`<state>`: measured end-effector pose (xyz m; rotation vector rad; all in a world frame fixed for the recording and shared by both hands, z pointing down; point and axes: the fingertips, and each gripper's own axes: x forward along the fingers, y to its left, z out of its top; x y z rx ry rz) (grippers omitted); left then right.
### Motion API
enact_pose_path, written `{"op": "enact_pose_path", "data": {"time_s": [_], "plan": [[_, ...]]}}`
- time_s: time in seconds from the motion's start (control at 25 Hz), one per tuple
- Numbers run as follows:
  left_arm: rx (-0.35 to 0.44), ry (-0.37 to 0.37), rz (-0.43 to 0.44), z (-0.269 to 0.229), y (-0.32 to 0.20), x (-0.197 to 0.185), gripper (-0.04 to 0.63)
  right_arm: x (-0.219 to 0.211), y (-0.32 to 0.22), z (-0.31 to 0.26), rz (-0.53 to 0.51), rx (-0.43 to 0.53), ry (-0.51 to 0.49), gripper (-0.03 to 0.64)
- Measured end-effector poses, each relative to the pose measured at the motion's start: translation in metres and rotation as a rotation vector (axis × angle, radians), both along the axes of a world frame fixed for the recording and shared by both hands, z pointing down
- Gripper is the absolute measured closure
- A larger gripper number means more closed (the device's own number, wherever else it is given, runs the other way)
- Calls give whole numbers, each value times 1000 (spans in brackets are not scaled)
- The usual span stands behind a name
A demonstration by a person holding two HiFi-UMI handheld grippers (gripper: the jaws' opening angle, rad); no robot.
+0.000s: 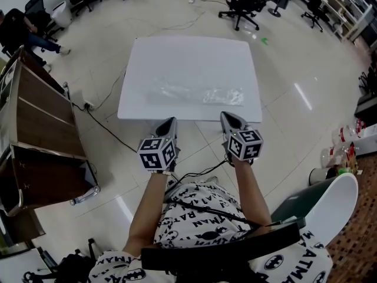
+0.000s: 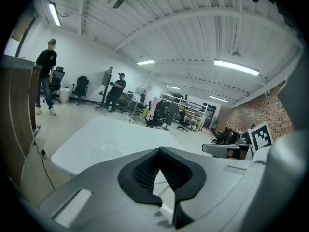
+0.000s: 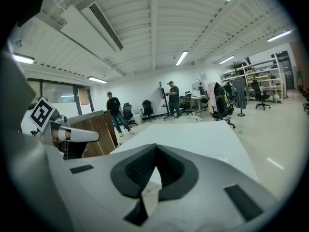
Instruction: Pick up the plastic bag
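Clear plastic bag (image 1: 197,93) (outline faint) on white desk (image 1: 147,58); left tool (image 1: 169,124), right tool (image 1: 228,118) level at near edge, arms fwd, both closed, empty.

We hold our right gripper shut in front of a white table.
The right gripper (image 3: 154,153) fills the lower frame, its jaws together with nothing between them. The white table (image 3: 207,139) stretches beyond. At the left edge we see the left gripper (image 3: 87,136) beside a wooden cabinet (image 3: 99,124). A person (image 3: 114,111) and a second person (image 3: 172,98) stand mid-frame.
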<state>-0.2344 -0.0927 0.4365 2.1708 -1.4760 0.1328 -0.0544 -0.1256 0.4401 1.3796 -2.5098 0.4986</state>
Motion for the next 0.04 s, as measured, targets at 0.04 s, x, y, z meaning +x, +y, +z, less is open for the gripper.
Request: {"op": "enact_pose_path", "data": {"time_s": [0.04], "plan": [[-2, 0, 0, 1, 0, 0, 592, -1, 0, 1, -3, -2, 3, 617]]}}
